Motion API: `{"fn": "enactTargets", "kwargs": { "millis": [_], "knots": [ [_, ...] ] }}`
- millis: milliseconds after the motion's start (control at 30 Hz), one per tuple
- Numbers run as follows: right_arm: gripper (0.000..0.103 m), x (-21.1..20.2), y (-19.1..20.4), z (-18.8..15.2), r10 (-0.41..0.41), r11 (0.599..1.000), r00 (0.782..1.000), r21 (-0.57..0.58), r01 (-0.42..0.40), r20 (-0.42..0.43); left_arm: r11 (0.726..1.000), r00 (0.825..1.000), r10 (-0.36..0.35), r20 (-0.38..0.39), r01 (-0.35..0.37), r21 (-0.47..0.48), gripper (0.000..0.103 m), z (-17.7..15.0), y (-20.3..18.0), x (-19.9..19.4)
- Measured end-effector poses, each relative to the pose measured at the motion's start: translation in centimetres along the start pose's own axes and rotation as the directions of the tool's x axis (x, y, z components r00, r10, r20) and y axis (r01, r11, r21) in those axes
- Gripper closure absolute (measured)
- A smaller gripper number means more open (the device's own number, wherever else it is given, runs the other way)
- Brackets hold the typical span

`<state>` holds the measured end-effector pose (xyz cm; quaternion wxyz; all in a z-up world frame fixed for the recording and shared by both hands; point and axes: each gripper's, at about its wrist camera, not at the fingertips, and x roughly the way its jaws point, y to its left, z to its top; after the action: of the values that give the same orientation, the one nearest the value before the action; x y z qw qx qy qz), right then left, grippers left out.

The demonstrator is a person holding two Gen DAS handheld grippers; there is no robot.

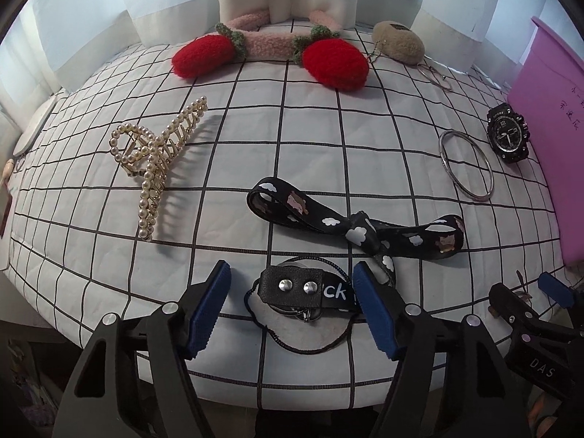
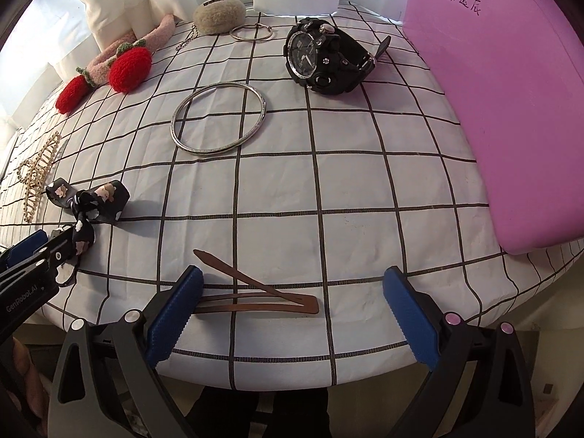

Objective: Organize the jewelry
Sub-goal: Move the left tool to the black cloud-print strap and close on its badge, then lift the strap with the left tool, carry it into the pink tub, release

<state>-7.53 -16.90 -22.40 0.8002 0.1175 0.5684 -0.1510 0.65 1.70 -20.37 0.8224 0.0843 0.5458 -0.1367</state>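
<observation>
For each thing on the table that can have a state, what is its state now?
left hand-held gripper: open, around the lanyard's leather tab.
right hand-held gripper: open, empty.
brown hair clip: sprung open, flat.
pearl claw clip: lying on its side.
watch: strap looped shut.
bangle: flat.
lanyard: loosely folded.

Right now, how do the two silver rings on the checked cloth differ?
The large silver bangle is a plain closed hoop lying mid-cloth beside the black watch. The small silver ring is thinner, has a clasp bead on its rim, and lies at the far edge beside the beige plush pouch. Both lie flat, untouched by either tool.
</observation>
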Motion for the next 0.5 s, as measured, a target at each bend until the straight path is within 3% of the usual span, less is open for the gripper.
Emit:
{"fn": "enactTargets", "kwargs": {
  "millis": [33, 133, 200, 367, 500],
  "knots": [
    [0.01, 0.0, 0.0, 0.0, 0.003, 1.0, 1.0, -0.002, -0.003, -0.001, 1.0, 1.0, -0.002, 0.002, 0.002, 0.001, 0.054, 0.0, 0.0, -0.1],
    [0.013, -0.2, -0.1, 0.0, 0.011, 1.0, 1.0, -0.005, -0.011, 0.001, 1.0, 1.0, -0.015, 0.002, 0.015, -0.009, 0.061, -0.1, 0.3, -0.3],
    [0.024, -0.7, -0.3, 0.0, 0.011, 1.0, 1.0, -0.005, -0.01, 0.018, 1.0, 1.0, -0.021, 0.006, 0.021, -0.019, 0.066, 0.0, 0.5, -0.4],
    [0.085, -1.3, -1.2, 0.7, 0.02, 1.0, 0.999, -0.001, -0.02, 0.038, 0.998, 0.999, -0.032, 0.011, 0.032, -0.049, 0.07, 0.3, 1.0, -0.5],
    [0.089, -1.1, -1.8, 1.4, 0.051, 0.999, 0.998, 0.01, -0.052, 0.044, 0.996, 0.998, -0.061, 0.024, 0.062, -0.068, 0.071, 0.7, 1.3, -1.0]
  ]
}}
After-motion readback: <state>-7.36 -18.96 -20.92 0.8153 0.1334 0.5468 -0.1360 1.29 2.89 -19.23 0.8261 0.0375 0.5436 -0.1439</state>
